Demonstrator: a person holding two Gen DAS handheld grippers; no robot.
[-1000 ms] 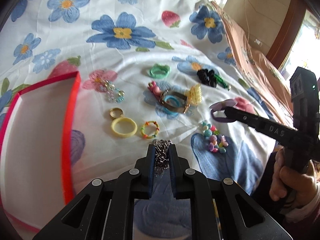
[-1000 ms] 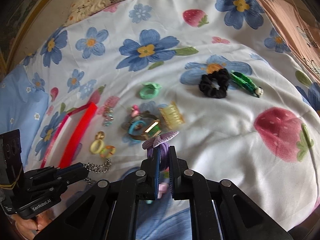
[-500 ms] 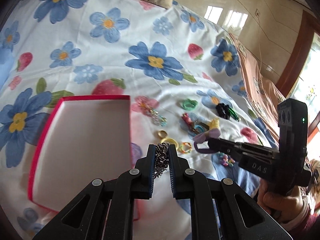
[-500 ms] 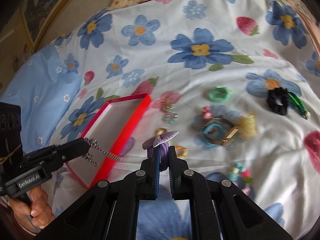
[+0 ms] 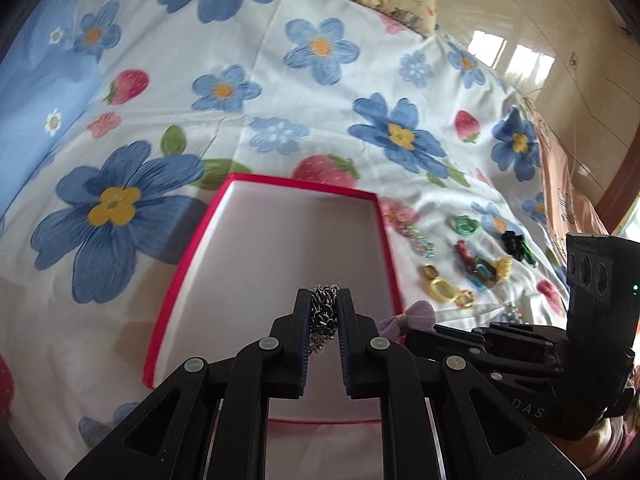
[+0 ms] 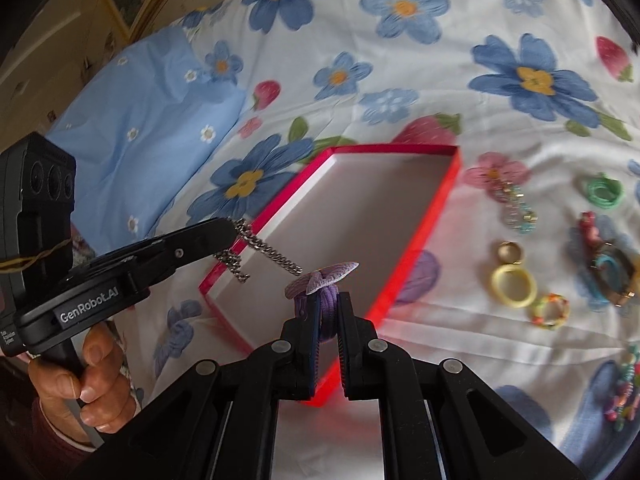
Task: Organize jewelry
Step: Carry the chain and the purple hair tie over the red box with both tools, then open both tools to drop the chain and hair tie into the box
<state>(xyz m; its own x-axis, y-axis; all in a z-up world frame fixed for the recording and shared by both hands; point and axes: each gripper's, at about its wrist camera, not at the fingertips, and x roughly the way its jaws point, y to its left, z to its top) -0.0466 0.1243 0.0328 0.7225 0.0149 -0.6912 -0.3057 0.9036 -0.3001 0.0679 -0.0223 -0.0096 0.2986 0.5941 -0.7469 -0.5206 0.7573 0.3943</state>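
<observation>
A shallow red box (image 5: 384,236) with a white inside (image 6: 436,208) lies open on the flowered bedsheet. My left gripper (image 5: 325,300) is shut on a silver chain (image 5: 324,314), held above the box's near end; the chain (image 6: 264,250) dangles over the box in the right wrist view. My right gripper (image 6: 329,304) is shut on a purple bow hair tie (image 6: 324,280), held above the box's right edge; the bow (image 5: 408,318) also shows in the left wrist view. Nothing lies in the box.
Loose pieces lie on the sheet right of the box: a yellow ring (image 6: 514,286), a gold ring (image 6: 510,252), a beaded bracelet (image 6: 552,312), a green hair tie (image 6: 604,192), a bead string (image 6: 518,208), a black scrunchie (image 5: 512,240). A blue pillow (image 6: 152,128) lies at left.
Both grippers have swung left from the jewelry pile to above the red box, each carrying its item. The box now fills the middle of both views.
</observation>
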